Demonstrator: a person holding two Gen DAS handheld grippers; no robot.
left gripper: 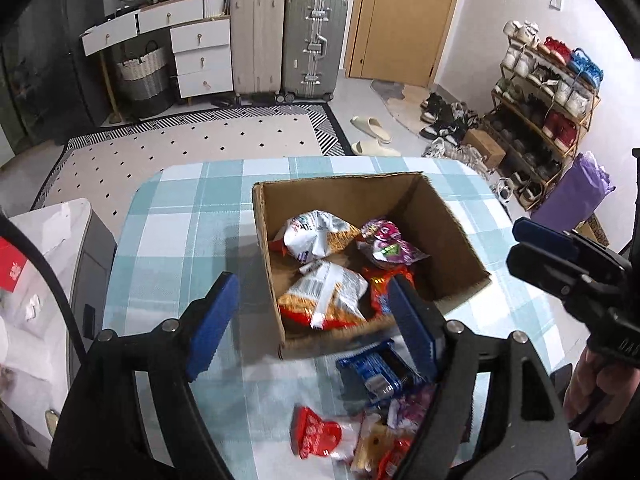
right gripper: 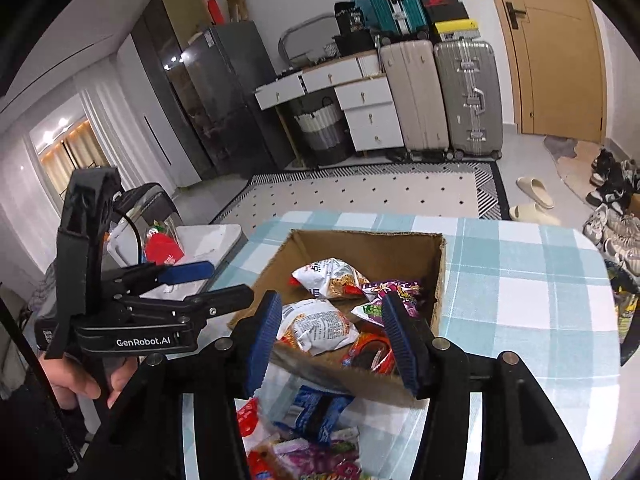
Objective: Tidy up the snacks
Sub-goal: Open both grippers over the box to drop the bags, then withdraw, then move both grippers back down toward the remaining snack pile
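Snacks [left gripper: 360, 432] lie loose on the checked tablecloth [left gripper: 168, 248] right under me. My left claw [left gripper: 312, 320] and right claw [right gripper: 328, 344] both gape, gripping nothing. Beyond them, the cardboard box [left gripper: 340, 194] holds several packets [left gripper: 324, 292].

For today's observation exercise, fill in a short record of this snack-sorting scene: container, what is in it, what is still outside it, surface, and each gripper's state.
container: open cardboard box, upright on the table
in the box: two white-and-orange snack bags, a purple packet, a red packet
outside the box: blue packet, red packet and other loose snacks in front of the box
surface: table with blue-and-white checked cloth
left gripper: open, nothing between the pads
right gripper: open, nothing between the pads
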